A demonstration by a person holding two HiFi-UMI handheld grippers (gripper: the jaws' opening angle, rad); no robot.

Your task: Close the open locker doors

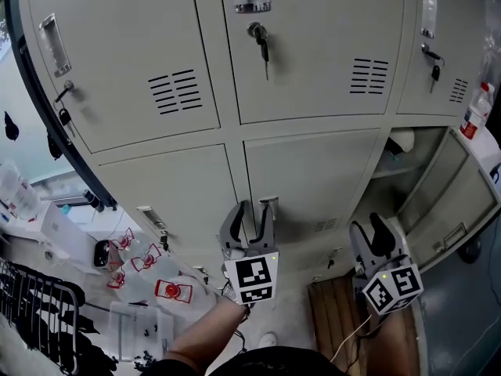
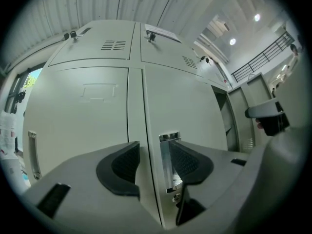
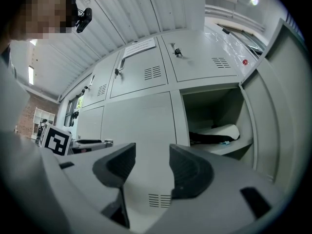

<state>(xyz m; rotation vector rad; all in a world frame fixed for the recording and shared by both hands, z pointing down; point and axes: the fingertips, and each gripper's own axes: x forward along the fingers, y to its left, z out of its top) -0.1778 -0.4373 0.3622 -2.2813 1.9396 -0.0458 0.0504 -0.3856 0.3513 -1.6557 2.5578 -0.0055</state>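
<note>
Left tool (image 1: 254, 210) fronts grey lockers (image 1: 313, 45); open door (image 1: 458, 194) rightward.

Ahead of you, a bank of grey lockers (image 1: 313, 45) fills the wall. Overhead is a ribbed metal ceiling (image 2: 97, 4) with round lights (image 2: 232, 41) lit. A railed upper walkway (image 2: 263, 57) runs at the right. Left of the lockers, a window (image 2: 29, 79) gives daylight, and a brick wall (image 3: 27, 113) shows beyond. At your feet, a wooden board (image 1: 333, 308) lies on the grey floor (image 1: 462, 319). A black wire rack (image 1: 39, 312) stands to your left.
</note>
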